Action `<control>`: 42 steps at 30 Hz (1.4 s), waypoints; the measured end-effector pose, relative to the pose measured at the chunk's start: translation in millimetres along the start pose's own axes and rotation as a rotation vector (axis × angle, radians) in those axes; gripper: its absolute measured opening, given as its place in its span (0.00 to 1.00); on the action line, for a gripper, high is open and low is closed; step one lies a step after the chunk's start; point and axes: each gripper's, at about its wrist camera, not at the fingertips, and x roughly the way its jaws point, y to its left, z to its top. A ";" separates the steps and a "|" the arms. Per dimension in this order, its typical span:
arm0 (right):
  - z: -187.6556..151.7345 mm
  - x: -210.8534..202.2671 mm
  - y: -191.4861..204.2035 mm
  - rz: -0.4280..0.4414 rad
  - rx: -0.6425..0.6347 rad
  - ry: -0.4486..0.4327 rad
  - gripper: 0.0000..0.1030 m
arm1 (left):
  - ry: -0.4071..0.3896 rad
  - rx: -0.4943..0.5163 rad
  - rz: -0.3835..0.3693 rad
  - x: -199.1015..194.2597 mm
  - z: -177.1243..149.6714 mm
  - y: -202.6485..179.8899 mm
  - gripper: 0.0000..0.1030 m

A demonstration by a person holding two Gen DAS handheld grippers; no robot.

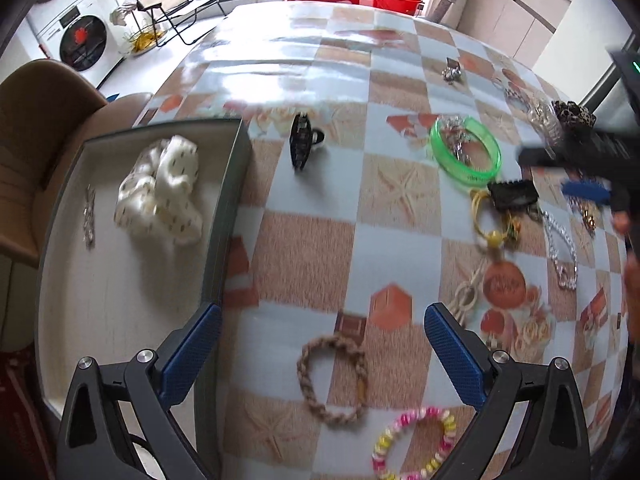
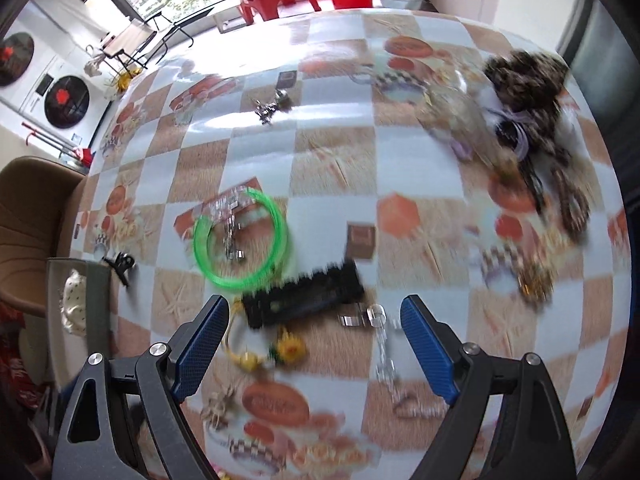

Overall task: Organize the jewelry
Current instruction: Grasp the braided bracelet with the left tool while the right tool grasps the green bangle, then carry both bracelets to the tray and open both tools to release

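Right wrist view: right gripper (image 2: 314, 336) jaws released over black hair clip (image 2: 304, 298); center, lower, then clench. Left gripper (image 1: 322, 344) released too.

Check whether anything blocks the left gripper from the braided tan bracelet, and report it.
Nothing visible does. The left gripper is open, and the braided tan bracelet lies flat on the tablecloth between its fingers. The pink-and-yellow beaded bracelet lies nearer the camera, apart from it.
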 end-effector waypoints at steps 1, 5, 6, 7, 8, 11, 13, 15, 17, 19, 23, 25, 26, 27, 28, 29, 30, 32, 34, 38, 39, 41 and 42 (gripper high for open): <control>4.9 3.6 2.7 -0.001 -0.008 -0.002 0.86 | 0.002 -0.001 0.005 -1.0 -6.4 -1.6 1.00; 18.1 16.6 12.4 -0.021 -0.035 -0.010 0.81 | 0.018 -0.008 0.011 1.1 -22.6 -5.4 1.00; 20.4 20.4 14.5 -0.023 -0.038 -0.010 0.79 | 0.026 -0.011 0.012 3.2 -25.7 -5.4 1.00; 21.6 23.4 15.8 -0.028 -0.040 -0.011 0.77 | 0.035 -0.014 0.016 6.6 -28.7 -5.9 0.93; 22.9 27.4 17.2 -0.039 -0.043 -0.012 0.74 | 0.045 -0.014 0.019 9.7 -30.2 -6.2 0.88; 22.5 34.8 18.1 -0.055 -0.043 -0.010 0.60 | 0.064 -0.032 0.026 19.0 -33.4 -4.3 0.88; 21.5 39.2 17.4 -0.070 -0.038 -0.007 0.54 | 0.066 -0.040 0.035 22.9 -33.6 -3.1 0.88; 20.8 39.3 20.0 -0.095 -0.056 -0.024 0.51 | 0.070 -0.044 0.035 25.4 -34.8 -1.3 0.79; 18.6 40.0 23.3 -0.129 -0.081 -0.035 0.42 | 0.069 -0.046 0.031 26.6 -34.6 -1.1 0.76; 17.1 39.7 25.0 -0.158 -0.099 -0.044 0.31 | 0.065 -0.037 0.027 25.0 -35.2 -2.6 0.72; 16.7 37.4 21.9 -0.143 -0.089 -0.047 0.07 | 0.057 -0.024 0.018 21.0 -37.8 -8.3 0.53; 15.7 35.2 19.1 -0.112 -0.076 -0.052 0.07 | 0.052 -0.016 0.010 19.1 -38.6 -12.2 0.37; 15.7 33.4 17.7 -0.096 -0.069 -0.060 0.07 | 0.051 -0.013 0.004 18.8 -38.0 -13.3 0.25; 15.6 31.0 16.7 -0.079 -0.061 -0.069 0.07 | 0.051 -0.010 -0.001 18.7 -35.1 -13.8 0.14; 15.0 27.8 14.6 -0.063 -0.051 -0.075 0.07 | 0.051 -0.010 -0.012 17.9 -34.3 -14.4 0.14; 15.0 25.1 12.5 -0.052 -0.045 -0.078 0.07 | 0.051 -0.017 -0.030 16.9 -33.2 -13.6 0.14; 15.3 21.6 10.6 -0.030 -0.029 -0.083 0.07 | 0.048 -0.022 -0.043 15.6 -32.3 -13.1 0.14; 15.3 15.8 9.9 -0.007 -0.011 -0.090 0.07 | 0.036 -0.027 -0.065 10.6 -30.0 -11.6 0.14; 12.5 10.1 10.0 0.009 -0.004 -0.095 0.07 | 0.025 -0.037 -0.086 3.2 -26.1 -4.4 0.14; 2.7 -6.3 13.6 0.035 0.001 -0.091 0.07 | 0.004 -0.048 -0.124 -10.3 -20.4 2.5 0.14; -1.5 -10.4 14.8 0.042 -0.002 -0.087 0.07 | -0.003 -0.048 -0.132 -14.8 -18.5 3.8 0.14; -10.9 -18.6 16.7 0.052 -0.006 -0.079 0.07 | -0.016 -0.049 -0.141 -21.4 -15.1 6.7 0.14; -13.0 -19.7 18.8 0.057 -0.008 -0.075 0.07 | -0.024 -0.048 -0.145 -26.5 -14.9 7.9 0.14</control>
